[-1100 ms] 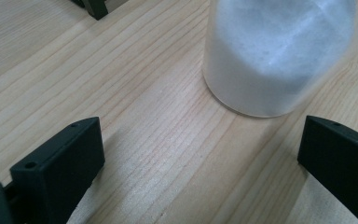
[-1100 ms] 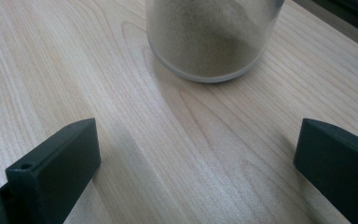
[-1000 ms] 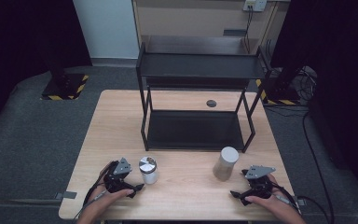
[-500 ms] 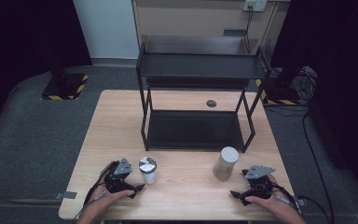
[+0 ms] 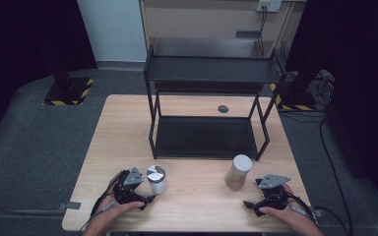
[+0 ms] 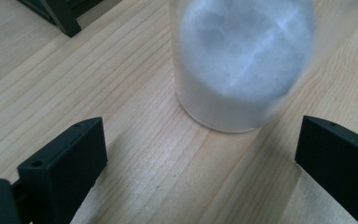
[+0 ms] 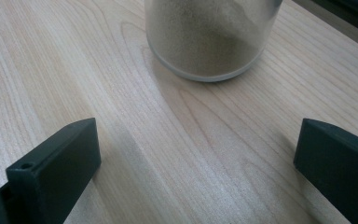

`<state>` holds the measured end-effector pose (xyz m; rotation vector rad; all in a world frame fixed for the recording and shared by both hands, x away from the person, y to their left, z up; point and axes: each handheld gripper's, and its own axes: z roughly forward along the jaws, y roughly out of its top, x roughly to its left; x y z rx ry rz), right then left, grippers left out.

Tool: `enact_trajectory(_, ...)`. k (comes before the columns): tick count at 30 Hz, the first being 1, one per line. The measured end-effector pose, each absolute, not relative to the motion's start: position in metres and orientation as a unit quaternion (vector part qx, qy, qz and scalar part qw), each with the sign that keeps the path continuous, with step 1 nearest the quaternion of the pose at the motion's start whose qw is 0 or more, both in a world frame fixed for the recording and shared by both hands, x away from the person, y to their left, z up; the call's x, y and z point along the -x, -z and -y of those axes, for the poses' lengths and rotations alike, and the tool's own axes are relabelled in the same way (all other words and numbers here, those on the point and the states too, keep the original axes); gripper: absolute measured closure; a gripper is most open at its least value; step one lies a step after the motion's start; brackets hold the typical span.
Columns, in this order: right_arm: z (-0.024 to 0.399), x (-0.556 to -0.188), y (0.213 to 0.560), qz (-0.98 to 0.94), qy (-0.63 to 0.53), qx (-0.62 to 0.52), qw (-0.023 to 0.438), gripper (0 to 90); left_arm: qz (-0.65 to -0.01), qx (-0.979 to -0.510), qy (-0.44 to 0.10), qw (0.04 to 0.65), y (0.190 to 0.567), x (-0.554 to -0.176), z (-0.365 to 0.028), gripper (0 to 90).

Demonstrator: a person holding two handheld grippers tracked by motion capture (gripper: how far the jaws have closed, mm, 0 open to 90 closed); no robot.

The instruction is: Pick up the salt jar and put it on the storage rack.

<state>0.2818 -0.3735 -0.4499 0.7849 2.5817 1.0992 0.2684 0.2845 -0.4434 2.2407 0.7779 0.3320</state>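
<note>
Comparing with the earlier frames: nothing on the table has shifted, and both hands and both jars sit in the same spots as a second ago.
Left gripper: at the lower left of the high view, held low over the table, jaws spread wide and gripping nothing; no change in its place since the earlier frames.
White jar: upright with a shiny metal lid, just right of the left gripper in the high view; in the left gripper view it stands at the upper middle of the frame, ahead of the jaws and not between them, touching neither (its upper part is blurred).
Right gripper: at the lower right of the high view, jaws likewise apart and empty; position unchanged.
Tan jar: upright, pale lid on top, up and left of the right gripper in the high view; in the right gripper view only its bottom part is visible at the top centre of the frame, clear of both jaws.
Black shelf: two levels, at the far middle of the table, well apart from both jars; same place as before.
Small dark disc: on the wood behind the lower level of the shelf (what it is cannot be told).
Hands: one wrapped round each gripper at the bottom edge of the high view.
</note>
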Motion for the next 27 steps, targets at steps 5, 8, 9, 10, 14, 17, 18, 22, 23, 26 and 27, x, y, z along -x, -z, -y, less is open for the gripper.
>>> enact_trajectory(5,0.373,-0.282,0.450,-0.880,-0.375,-0.268,0.114,1.4,-0.295,-0.871,-0.129,0.372,0.441,-0.267,-0.283,0.9)
enact_trajectory(8,0.373,-0.282,0.450,-0.880,-0.375,-0.268,0.114,1.4,-0.293,-0.869,-0.129,0.377,0.440,-0.266,-0.282,0.8)
enact_trajectory(9,0.373,-0.282,0.450,-0.880,-0.375,-0.268,0.114,1.4,-0.292,-0.869,-0.130,0.378,0.439,-0.266,-0.282,0.8)
enact_trajectory(10,0.373,-0.282,0.450,-0.880,-0.375,-0.268,0.114,1.3,-0.291,-0.869,-0.130,0.379,0.439,-0.266,-0.281,0.8)
enact_trajectory(14,0.373,-0.282,0.450,-0.880,-0.375,-0.268,0.114,1.4,-0.287,-0.869,-0.130,0.381,0.437,-0.265,-0.280,0.8)
enact_trajectory(17,0.373,-0.282,0.450,-0.880,-0.375,-0.268,0.114,1.3,-0.282,-0.870,-0.130,0.383,0.436,-0.265,-0.278,0.8)
enact_trajectory(18,0.373,-0.282,0.450,-0.880,-0.375,-0.268,0.114,1.4,-0.281,-0.870,-0.131,0.383,0.436,-0.265,-0.277,0.8)
enact_trajectory(22,0.373,-0.282,0.450,-0.880,-0.375,-0.268,0.114,1.4,-0.278,-0.871,-0.131,0.384,0.434,-0.265,-0.274,0.8)
enact_trajectory(23,0.373,-0.282,0.450,-0.880,-0.375,-0.268,0.114,1.4,-0.278,-0.871,-0.131,0.384,0.434,-0.265,-0.274,0.8)
enact_trajectory(26,0.373,-0.282,0.450,-0.880,-0.375,-0.268,0.114,1.4,-0.278,-0.870,-0.132,0.386,0.434,-0.265,-0.272,0.8)
enact_trajectory(27,0.373,-0.282,0.450,-0.880,-0.375,-0.268,0.114,1.4,-0.277,-0.869,-0.132,0.387,0.434,-0.265,-0.272,0.8)
